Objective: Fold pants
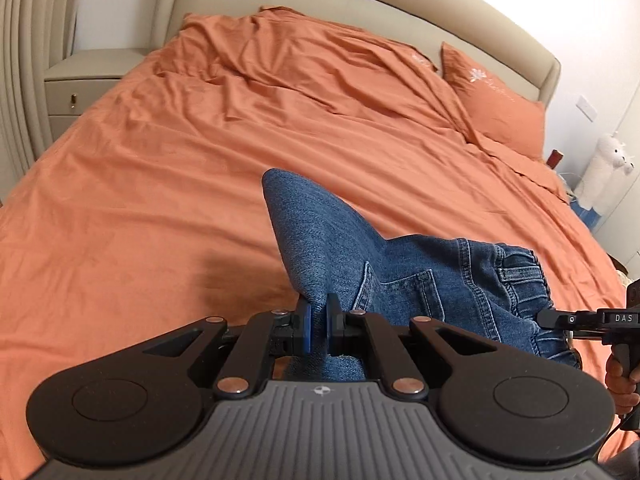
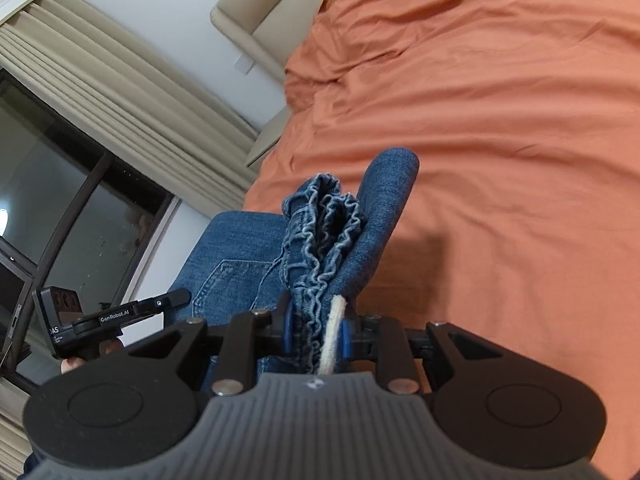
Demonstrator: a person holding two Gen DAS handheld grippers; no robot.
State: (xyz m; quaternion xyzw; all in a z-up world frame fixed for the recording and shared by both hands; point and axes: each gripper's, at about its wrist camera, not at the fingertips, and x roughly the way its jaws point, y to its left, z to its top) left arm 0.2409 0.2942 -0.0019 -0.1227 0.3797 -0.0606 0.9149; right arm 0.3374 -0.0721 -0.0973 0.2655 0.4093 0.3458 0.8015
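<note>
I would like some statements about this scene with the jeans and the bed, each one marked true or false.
1. The left tool is shut on plain denim of the jeans. True.
2. The right tool holds the bare end of a trouser leg. False: it is shut on the gathered waistband, with a white drawstring between its pads.
3. The bed cover is orange. True.
4. The jeans lie flat on the bed. False: both tools hold them up above it.
5. A white plush toy stands beside the bed. True.
</note>
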